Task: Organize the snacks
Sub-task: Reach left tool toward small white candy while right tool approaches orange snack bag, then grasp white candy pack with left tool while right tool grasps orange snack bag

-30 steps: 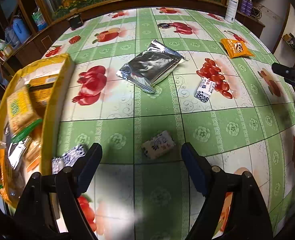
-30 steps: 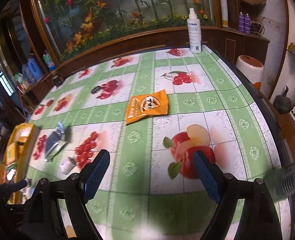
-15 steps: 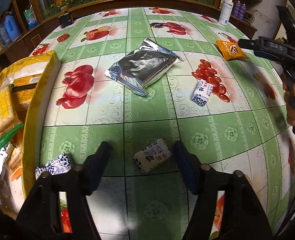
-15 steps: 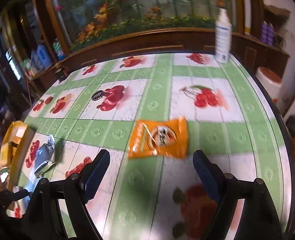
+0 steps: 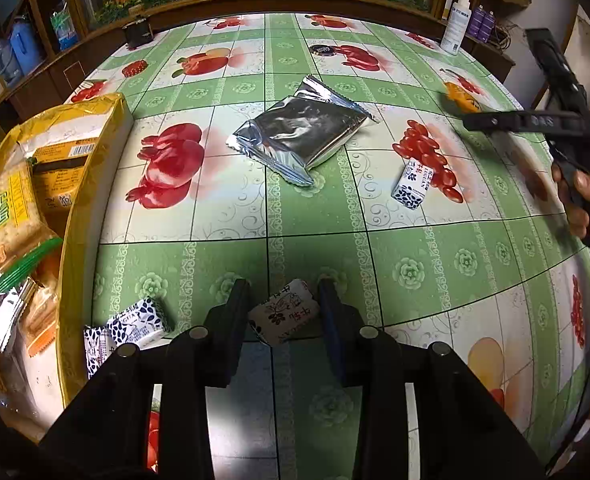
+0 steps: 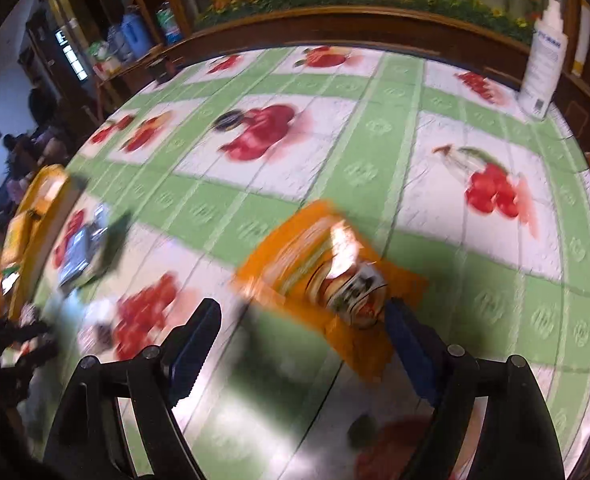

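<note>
Two tools: one in each of the person's hands, both angled down at the worktop, which wears a green-and-white cloth printed with fruit.
Left tool: its jaws are closing around a small cream candy packet with red print; the packet lies on the cloth between the two fingers, and from this view I cannot tell whether the pads already touch it.
Right tool: jaws wide apart and closing slightly, poised over the orange snack bag; one corner of the bag lies between the fingers, nothing is gripped. The view is blurred.
Right tool from the left camera: it shows at the right edge, a hand wrapped around its grip.
Orange snack bag: flat on the cloth on the right side of the worktop, well apart from the box.
Yellow box: at the left edge of the worktop, holding cracker packs and other wrapped snacks.
Blue-and-white packets: two small ones on the cloth just beside the box wall, to the left of the left tool.
Silver foil pouch: flat near the middle of the worktop.
Third blue-and-white packet: on the cherry print, right of the pouch.
White bottle: upright at the far right edge.
</note>
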A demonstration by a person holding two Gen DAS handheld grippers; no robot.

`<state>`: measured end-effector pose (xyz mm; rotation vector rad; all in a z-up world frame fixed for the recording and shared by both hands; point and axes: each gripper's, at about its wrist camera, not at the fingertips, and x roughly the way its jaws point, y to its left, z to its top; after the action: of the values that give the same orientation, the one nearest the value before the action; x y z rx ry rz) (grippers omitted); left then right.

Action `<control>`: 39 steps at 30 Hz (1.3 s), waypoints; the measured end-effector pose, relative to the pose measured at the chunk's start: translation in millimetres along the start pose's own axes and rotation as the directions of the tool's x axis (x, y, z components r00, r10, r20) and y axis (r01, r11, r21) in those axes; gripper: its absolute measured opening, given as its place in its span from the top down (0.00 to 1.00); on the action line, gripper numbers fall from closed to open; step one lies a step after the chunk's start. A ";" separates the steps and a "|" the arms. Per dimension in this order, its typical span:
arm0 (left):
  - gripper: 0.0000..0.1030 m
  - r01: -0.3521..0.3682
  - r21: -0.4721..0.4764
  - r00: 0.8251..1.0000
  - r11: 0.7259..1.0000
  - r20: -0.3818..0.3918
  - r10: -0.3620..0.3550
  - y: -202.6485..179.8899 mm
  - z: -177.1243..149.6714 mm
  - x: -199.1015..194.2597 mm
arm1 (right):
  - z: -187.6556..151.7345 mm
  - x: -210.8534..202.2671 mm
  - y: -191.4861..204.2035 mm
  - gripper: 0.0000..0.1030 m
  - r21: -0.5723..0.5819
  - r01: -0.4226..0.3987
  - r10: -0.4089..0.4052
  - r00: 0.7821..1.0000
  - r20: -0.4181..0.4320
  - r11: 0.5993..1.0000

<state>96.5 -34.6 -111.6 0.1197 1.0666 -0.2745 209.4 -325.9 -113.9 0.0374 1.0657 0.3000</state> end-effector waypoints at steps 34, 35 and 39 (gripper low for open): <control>0.70 -0.029 -0.056 0.995 0.998 0.098 0.034 8.3 -12.6 -49.3 | -74.9 -90.1 61.5 0.70 0.184 -0.102 0.059 0.972 0.226 0.978; 0.70 -0.038 -0.061 0.993 0.997 0.113 0.045 7.8 -12.2 -56.6 | -80.0 -96.5 68.8 0.70 0.185 -0.113 0.067 0.969 0.240 0.976; 0.70 -0.028 -0.081 0.984 0.996 0.172 0.042 10.7 -11.9 -82.8 | -99.6 -123.7 94.7 0.70 0.191 -0.162 0.100 0.950 0.296 0.968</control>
<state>51.8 -8.0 -45.2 0.0433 0.8994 -0.2072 46.6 -278.6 -40.1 0.3374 0.8055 0.2897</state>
